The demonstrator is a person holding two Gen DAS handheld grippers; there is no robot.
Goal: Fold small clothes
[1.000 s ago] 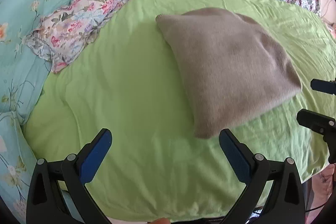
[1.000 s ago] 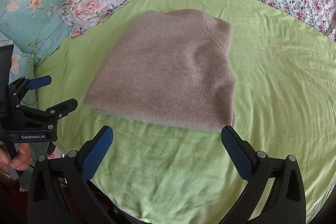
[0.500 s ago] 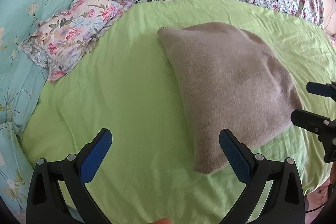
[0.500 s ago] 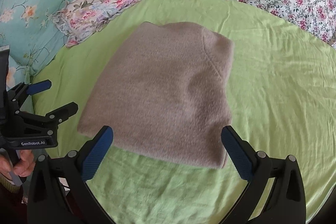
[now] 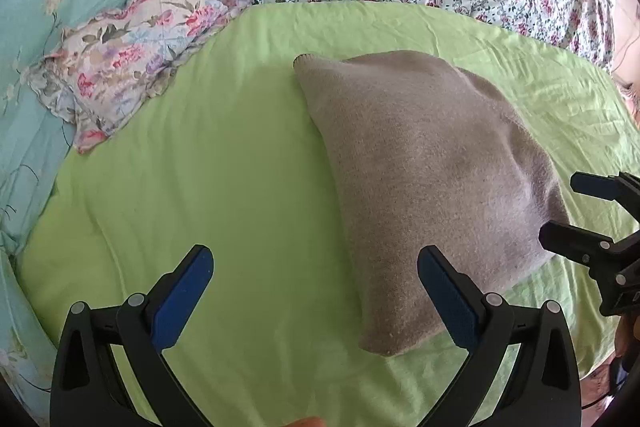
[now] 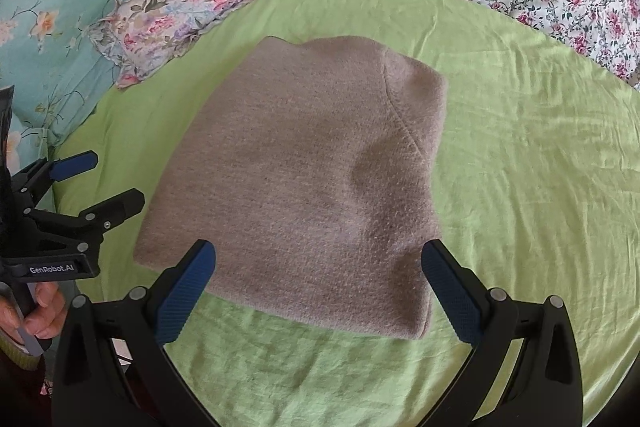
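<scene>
The brown sweater (image 6: 304,179), already a thick soft square, lies flat on the green sheet (image 6: 520,155) at the middle of the bed, with both grippers empty and their fingers spread: the right gripper (image 6: 318,287) hovers at its 6 o'clock edge, the left gripper (image 5: 316,287) near its 7 o'clock corner. For another fold, I judge each should pinch a near corner through every fuzzy knit layer, lifting evenly toward 12 o'clock so the bulky stack doesn't slide on the smooth, wrinkled cotton.
</scene>
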